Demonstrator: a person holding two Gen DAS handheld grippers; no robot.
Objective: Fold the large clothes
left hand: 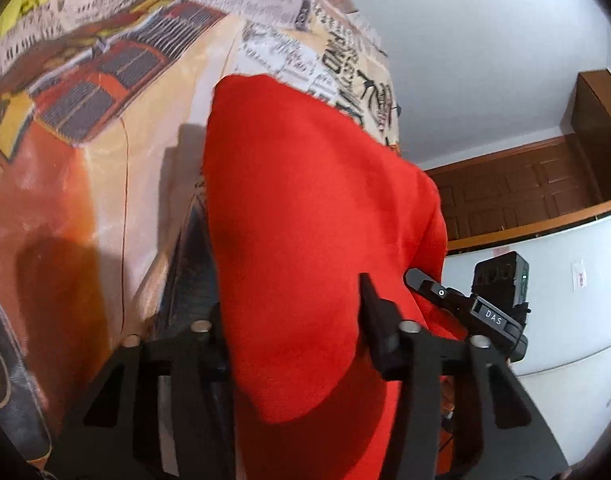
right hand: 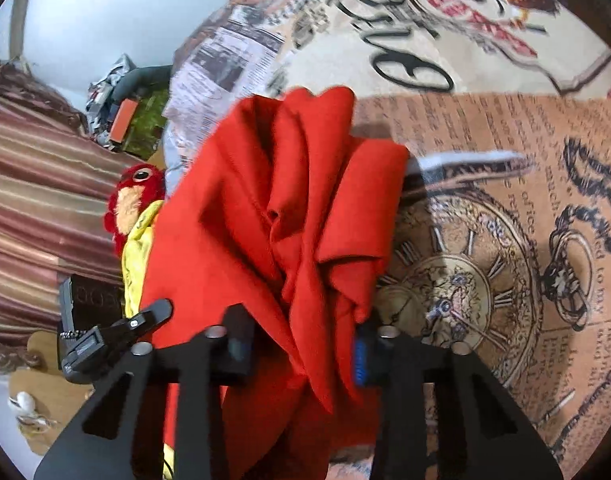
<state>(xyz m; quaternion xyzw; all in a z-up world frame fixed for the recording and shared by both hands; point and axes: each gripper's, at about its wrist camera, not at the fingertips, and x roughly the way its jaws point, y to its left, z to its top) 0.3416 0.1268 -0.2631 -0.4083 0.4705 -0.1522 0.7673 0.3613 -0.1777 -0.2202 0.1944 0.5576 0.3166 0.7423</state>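
A large red garment [left hand: 317,220] hangs bunched between the fingers of my left gripper [left hand: 293,320], which is shut on it above the printed bed cover [left hand: 85,140]. In the right wrist view the same red garment [right hand: 265,220] lies in folds and pleats between the fingers of my right gripper [right hand: 301,344], which is shut on it. The other gripper shows at the edge of each view, the right gripper [left hand: 465,304] in the left wrist view and the left gripper [right hand: 117,332] in the right wrist view, close beside the cloth.
The bed cover [right hand: 485,200] has newspaper and pocket-watch prints. A red plush toy [right hand: 133,204] and a yellow cloth [right hand: 135,264] lie at the bed's left edge. A striped curtain [right hand: 33,200] hangs left. Brown wooden cabinets [left hand: 525,184] and a white wall [left hand: 465,60] stand to the right.
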